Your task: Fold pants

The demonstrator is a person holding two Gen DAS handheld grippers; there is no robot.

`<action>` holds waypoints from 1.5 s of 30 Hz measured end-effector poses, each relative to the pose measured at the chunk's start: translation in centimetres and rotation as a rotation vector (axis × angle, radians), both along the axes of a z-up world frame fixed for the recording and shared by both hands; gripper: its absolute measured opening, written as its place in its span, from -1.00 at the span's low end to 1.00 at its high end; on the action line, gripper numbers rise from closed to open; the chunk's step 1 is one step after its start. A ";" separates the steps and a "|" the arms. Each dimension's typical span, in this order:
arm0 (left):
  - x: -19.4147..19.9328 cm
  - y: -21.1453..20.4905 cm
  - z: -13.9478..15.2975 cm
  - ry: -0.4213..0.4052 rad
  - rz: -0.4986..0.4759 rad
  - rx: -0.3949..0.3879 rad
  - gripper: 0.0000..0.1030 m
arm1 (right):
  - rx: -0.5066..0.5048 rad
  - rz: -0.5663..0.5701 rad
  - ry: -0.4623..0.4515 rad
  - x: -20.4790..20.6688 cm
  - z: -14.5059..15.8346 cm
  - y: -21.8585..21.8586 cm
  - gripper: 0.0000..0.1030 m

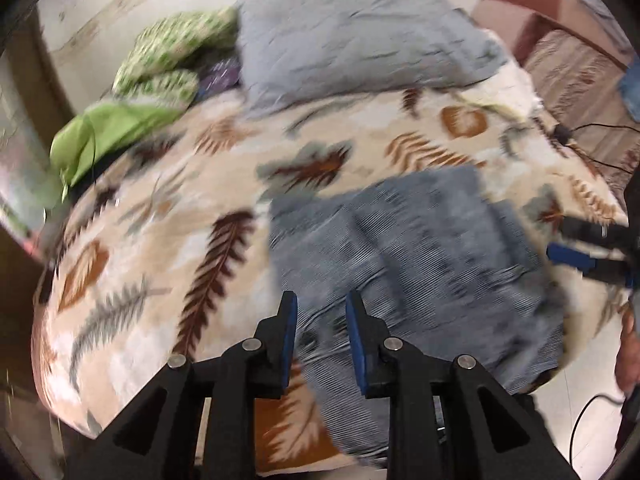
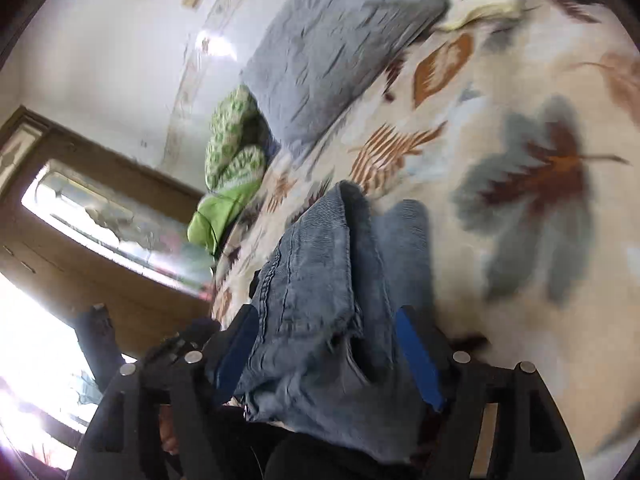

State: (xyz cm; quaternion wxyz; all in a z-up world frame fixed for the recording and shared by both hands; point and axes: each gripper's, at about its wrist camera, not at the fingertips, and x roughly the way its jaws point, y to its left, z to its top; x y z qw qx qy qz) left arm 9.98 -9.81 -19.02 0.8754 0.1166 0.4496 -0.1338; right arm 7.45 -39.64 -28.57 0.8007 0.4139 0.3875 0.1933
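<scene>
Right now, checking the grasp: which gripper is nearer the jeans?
Right. The right gripper has the jeans bunched between its fingers; the left gripper hovers open above them.

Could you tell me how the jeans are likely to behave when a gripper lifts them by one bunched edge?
The jeans would probably drape and sag, since they bunch into soft folds between the right gripper pads. They look like thick denim, so likely heavy for cloth. The ribbed weave should grip the pads rather than slip.
</scene>
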 end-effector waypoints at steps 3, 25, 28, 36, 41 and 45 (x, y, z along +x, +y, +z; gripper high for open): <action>0.2 1.0 -1.6 0.022 0.011 0.010 -0.50 | 0.016 0.040 0.033 2.8 -1.0 0.6 0.43; -0.2 2.2 -3.4 0.006 -0.070 -0.018 -0.23 | -0.260 0.146 0.055 3.5 3.0 6.8 -0.70; -1.3 1.5 -2.4 -0.040 -0.106 -0.013 -0.23 | -0.249 0.128 0.030 0.7 4.6 6.5 -0.71; -2.1 -3.2 -2.8 -0.101 -0.203 0.074 -0.21 | -0.250 -0.040 0.147 -3.5 -0.6 1.7 -0.71; -2.2 -3.2 -2.8 -0.116 -0.171 0.119 0.14 | -0.170 -0.062 0.174 -3.5 -1.4 1.3 -0.52; -2.0 -2.2 -2.0 -0.116 -0.120 0.102 0.23 | -0.270 -0.090 0.151 -3.9 1.7 1.4 -0.03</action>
